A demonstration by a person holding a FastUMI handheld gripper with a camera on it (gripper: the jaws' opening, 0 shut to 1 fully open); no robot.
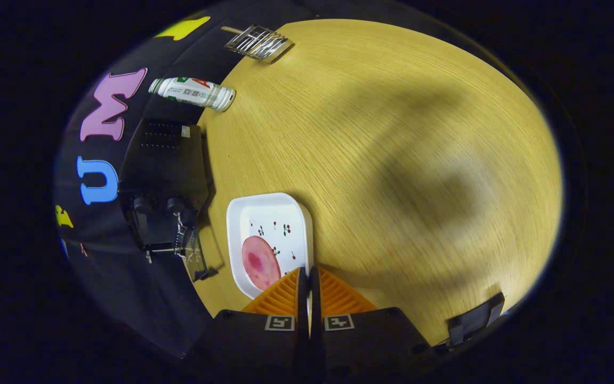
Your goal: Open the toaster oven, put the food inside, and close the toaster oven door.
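Note:
A white square plate (285,213) with small cherry prints carries a round pink slice of food (260,262). The plate lies on the wooden table (392,160) just ahead of my gripper (308,273), whose fingers are pressed together over the plate's near rim, with a thin white sliver showing between them. The black toaster oven (166,160) stands beside the plate against the booth wall, its two knobs (159,205) facing this way. Its glass door (194,257) hangs open, and a wire rack (180,234) shows at the opening.
A white bottle (192,92) lies on its side beyond the oven near the wall. A metal wire rack (259,41) sits farther along the table's edge. A black clamp-like piece (475,319) is at the table's edge beside my gripper. Broad bare wood stretches beyond the plate.

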